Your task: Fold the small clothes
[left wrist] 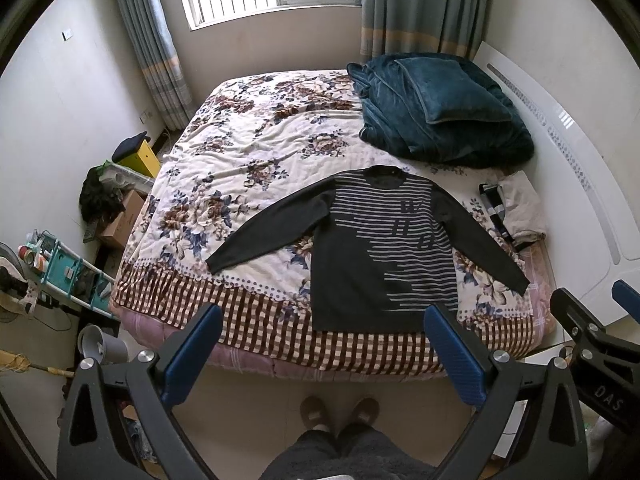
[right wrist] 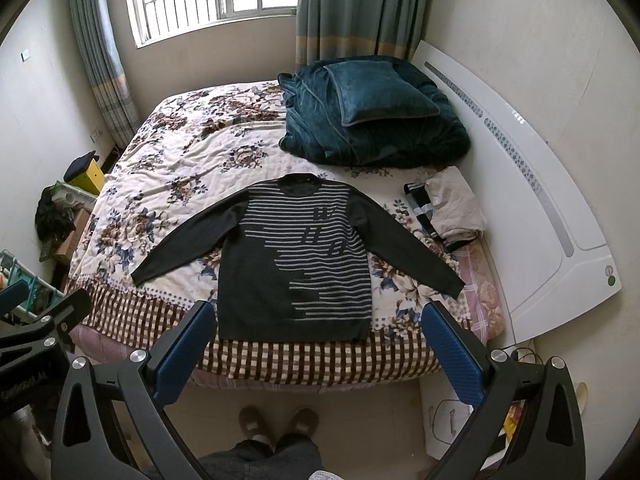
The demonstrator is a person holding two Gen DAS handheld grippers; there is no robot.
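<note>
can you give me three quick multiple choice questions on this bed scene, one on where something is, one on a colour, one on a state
1. Where does the teal blanket lie?
A. on the floor by the slippers
B. at the far side of the bed, near the headboard
C. on top of the sweater

2. What colour are the stripes on the dark sweater?
A. light grey
B. red
C. yellow

3. How does the sweater lie?
A. folded in half
B. rolled into a bundle
C. spread flat with both sleeves out

Answers: B, the blanket is heaped beyond the sweater, next to the white headboard. A, pale grey lines cross the chest and one side. C, the body is flat and each sleeve slants outward, while the left gripper and right gripper are open, clear of it.
</note>
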